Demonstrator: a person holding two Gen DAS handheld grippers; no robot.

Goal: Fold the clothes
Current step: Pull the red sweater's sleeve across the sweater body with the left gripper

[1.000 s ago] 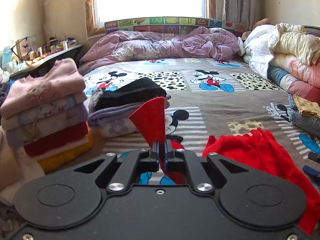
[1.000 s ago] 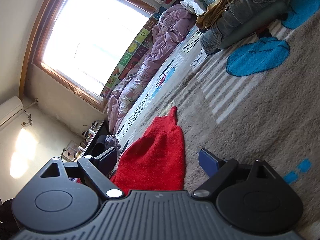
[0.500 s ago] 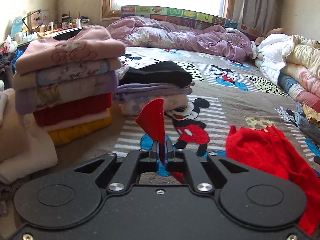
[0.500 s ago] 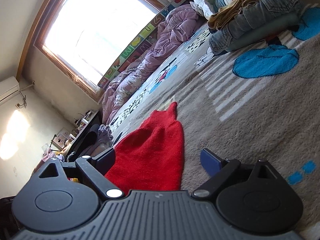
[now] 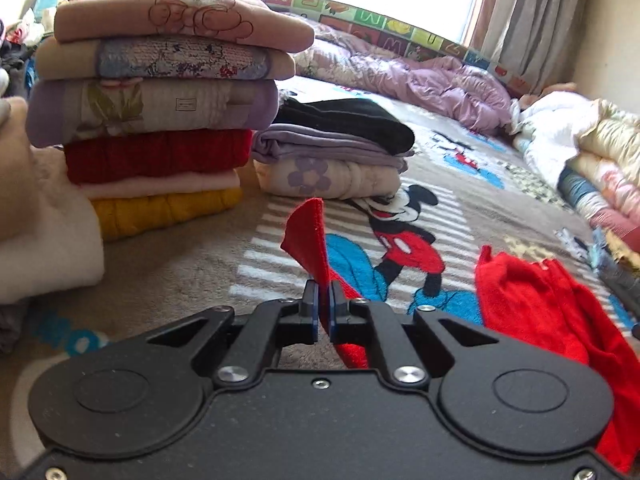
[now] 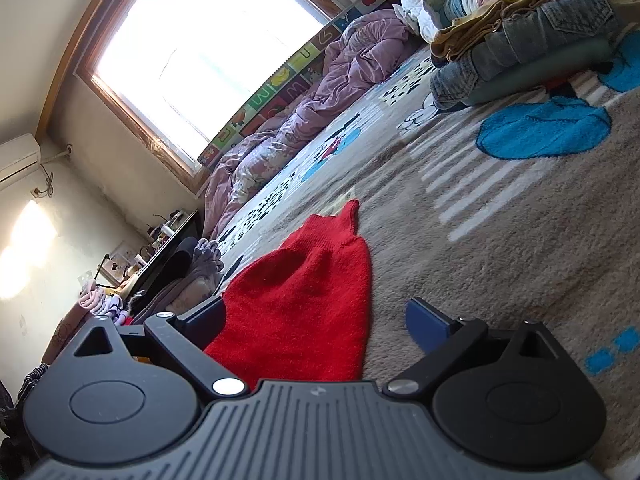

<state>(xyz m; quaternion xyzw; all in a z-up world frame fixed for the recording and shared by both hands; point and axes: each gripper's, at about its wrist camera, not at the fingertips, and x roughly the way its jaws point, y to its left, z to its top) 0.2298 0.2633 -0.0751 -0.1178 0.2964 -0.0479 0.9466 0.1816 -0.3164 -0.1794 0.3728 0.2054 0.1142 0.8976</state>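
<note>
Your left gripper [image 5: 323,300] is clamped on a corner of the red sweater [image 5: 532,300]; the pinched flap stands up out of the closed jaws toward 12 o'clock, and the rest of the garment lies crumpled on the cartoon-print blanket [image 5: 440,184] at 3 o'clock from the fingertips. Beyond the flap, at 12 o'clock, sits a short pile of 3 folded pieces [image 5: 332,152], black on top, then lilac, then cream with a purple flower. At 10 o'clock rises a taller stack of folded tops [image 5: 160,96], pink on top and yellow at the bottom, just beside the short pile. A rumpled lilac duvet [image 5: 432,80] lies under the window at 1 o'clock.

Your right gripper [image 6: 316,320] has its jaws spread wide and opening, with nothing pressed by the pads. The red sweater [image 6: 304,304] lies flat on the blanket between the 2 fingers and runs away toward 12 o'clock, ending in a narrow tip; the dark finger [image 6: 204,316] at 9 o'clock sits at its edge, and the blue-padded finger [image 6: 428,324] at 3 o'clock stands apart from it. Folded jeans [image 6: 532,44] sit at 1 o'clock, well apart.
</note>
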